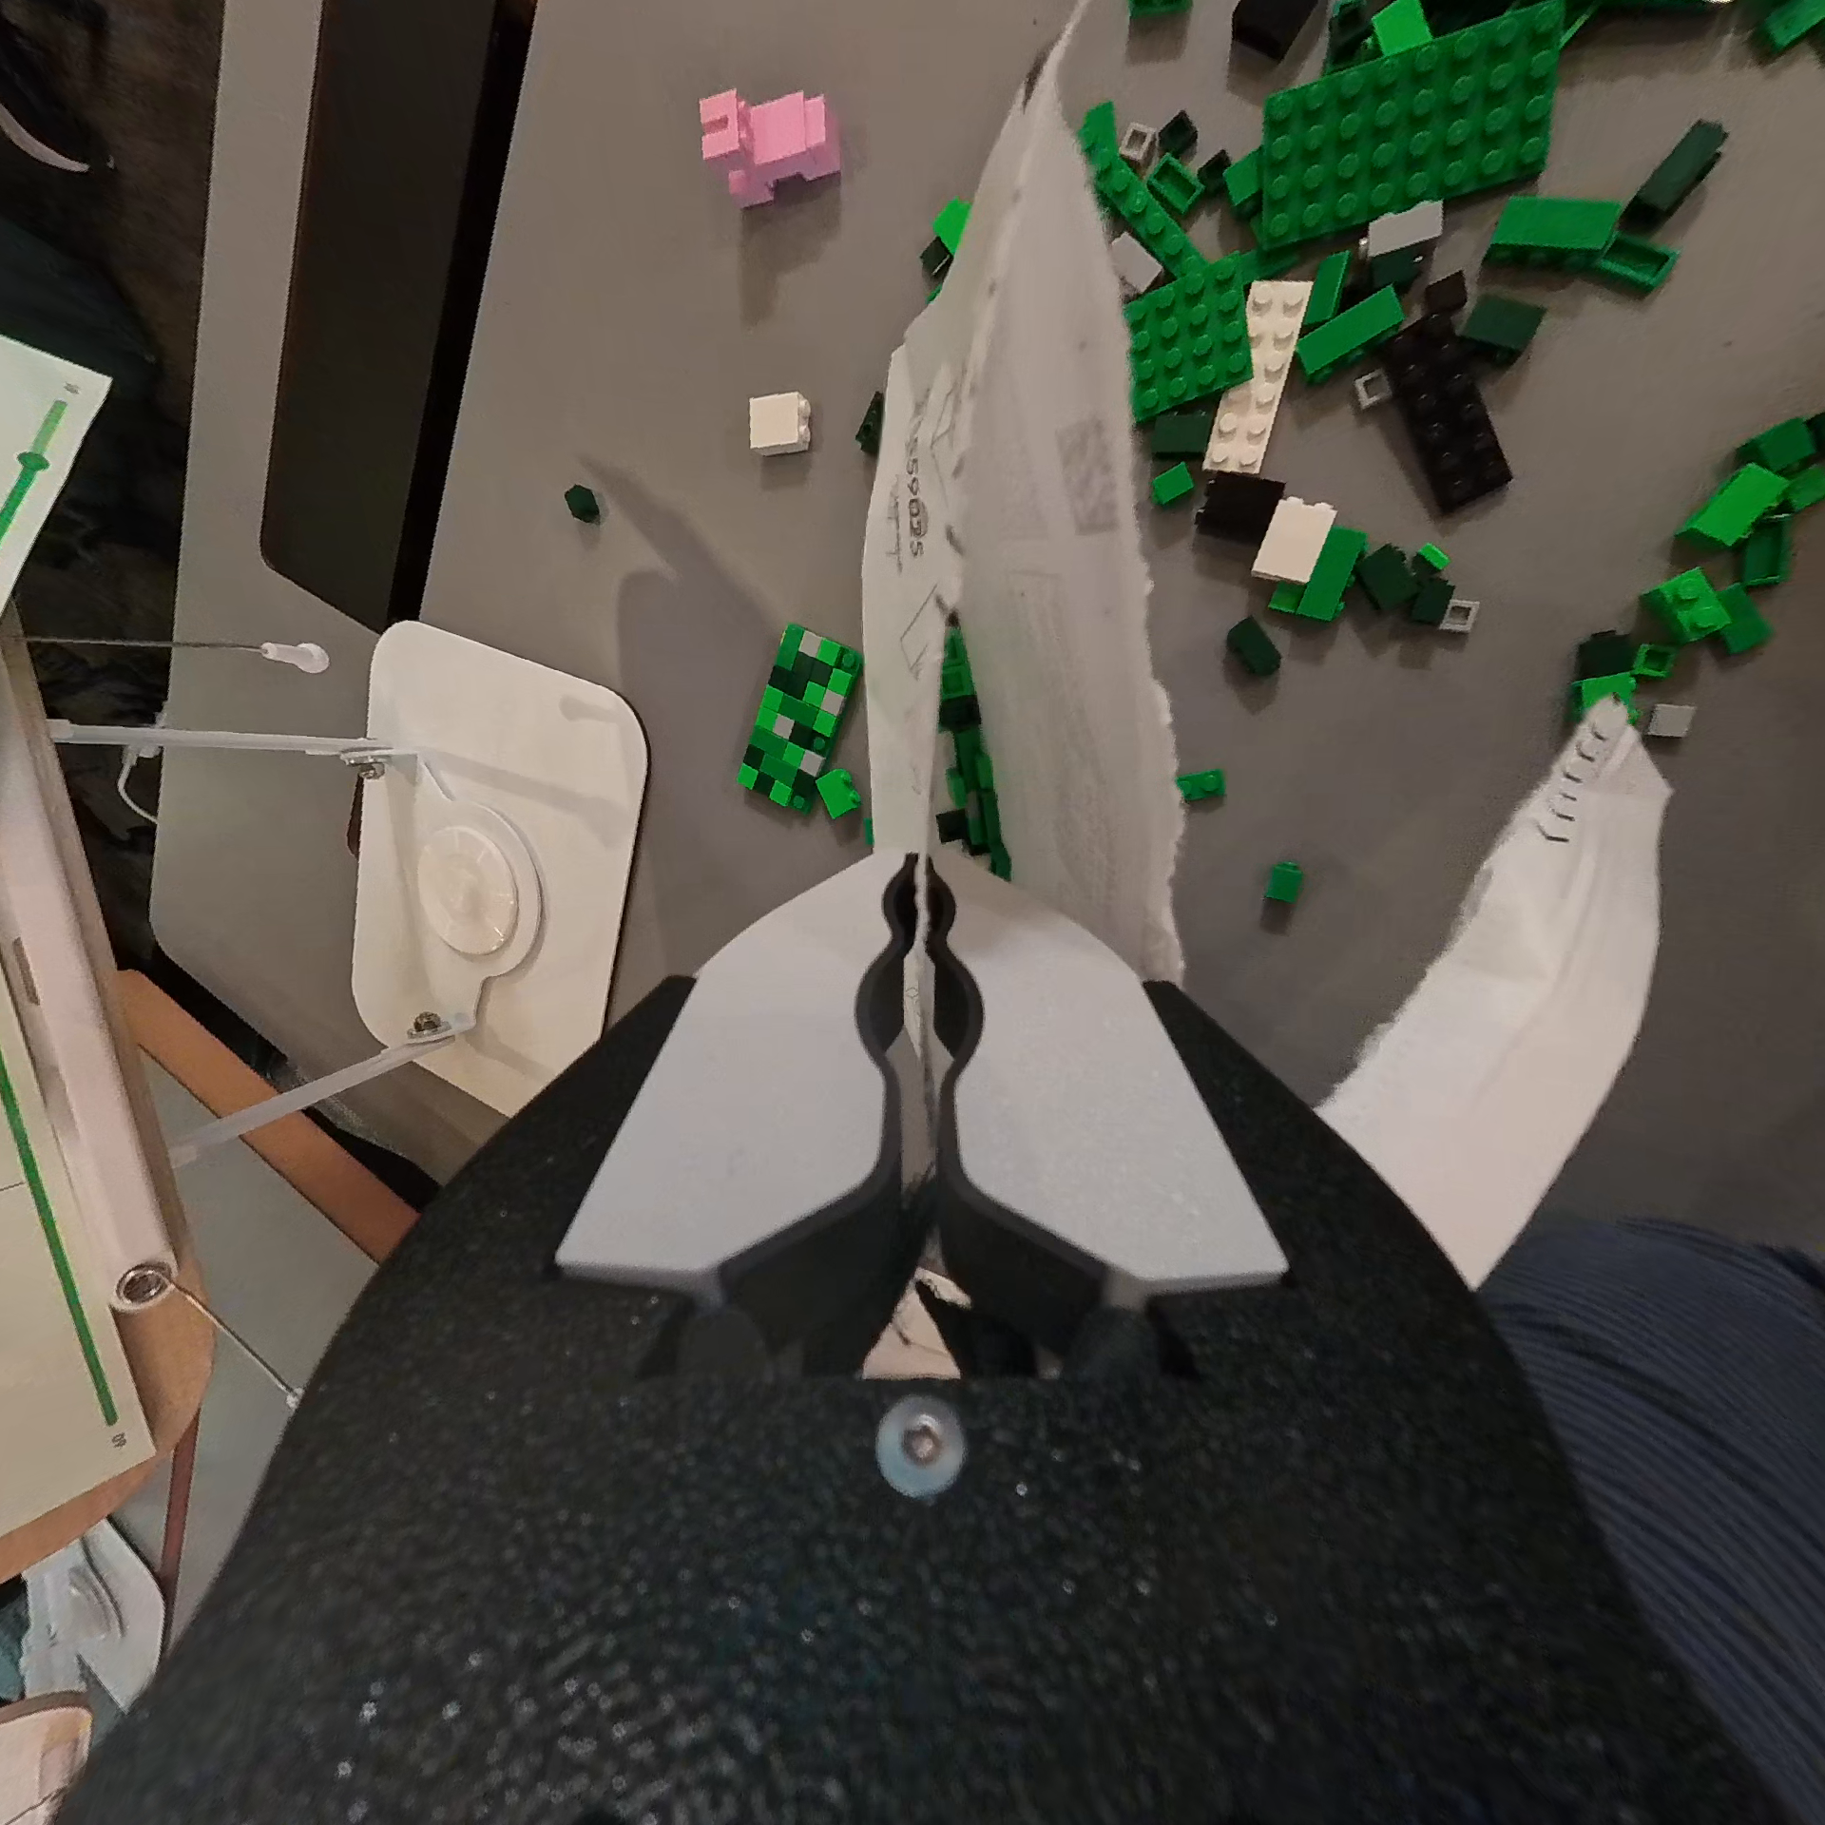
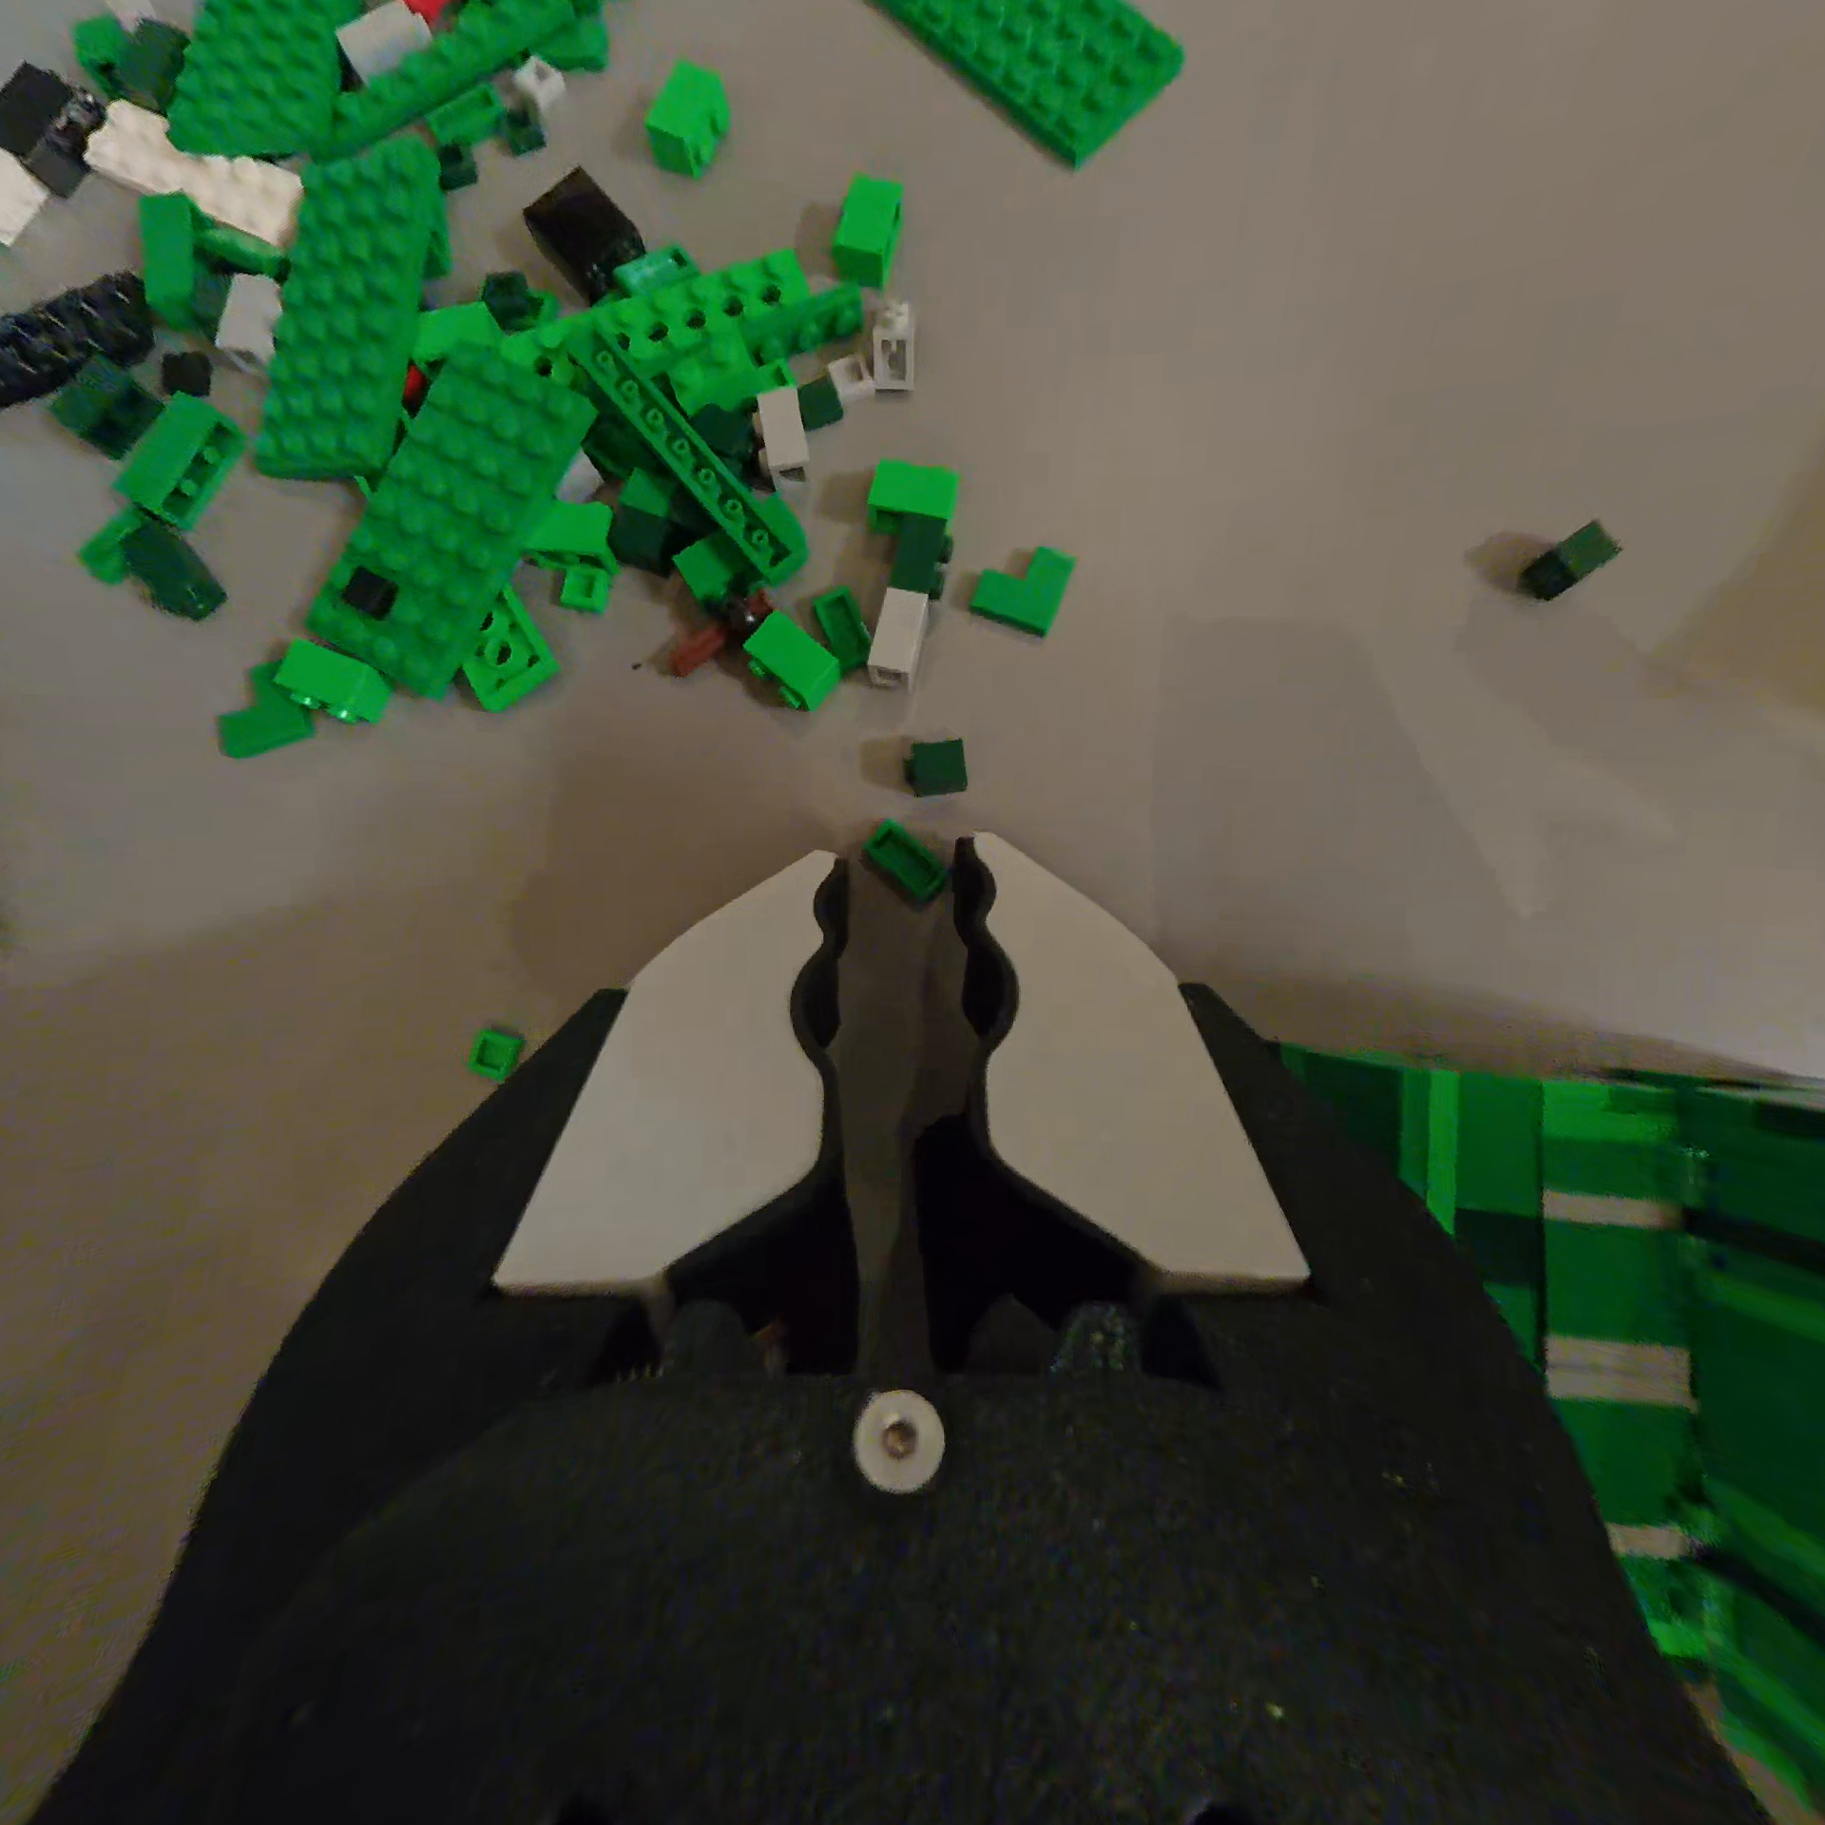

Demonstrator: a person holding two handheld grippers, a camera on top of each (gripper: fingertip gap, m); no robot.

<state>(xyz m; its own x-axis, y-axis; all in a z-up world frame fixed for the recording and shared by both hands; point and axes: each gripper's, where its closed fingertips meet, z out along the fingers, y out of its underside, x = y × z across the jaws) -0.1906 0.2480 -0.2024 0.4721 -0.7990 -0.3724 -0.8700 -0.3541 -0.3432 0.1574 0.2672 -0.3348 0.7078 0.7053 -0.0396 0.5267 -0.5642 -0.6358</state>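
My left gripper [image 1: 926,869] is shut on a torn white paper bag [image 1: 1027,553] with grey print, held edge-on above the grey table [image 1: 632,326]. A second white piece of the bag [image 1: 1541,948] curls at the right. My right gripper [image 2: 904,849] is open a little, just above the table [image 2: 1383,395]. A small dark green tile [image 2: 906,863] lies between its fingertips, close to the right one. Another dark green brick [image 2: 936,766] sits just ahead of it.
A heap of green, black, white and grey bricks and plates [image 2: 425,415] spreads across the table, also in the left wrist view [image 1: 1383,296]. A pink brick pig [image 1: 770,143], a white brick [image 1: 780,423], a green mosaic panel [image 1: 800,716]. A green built block [image 2: 1629,1333] at right. A white disc mount [image 1: 484,869] at left. Spacing between my two grippers at the tips: around 40 cm.
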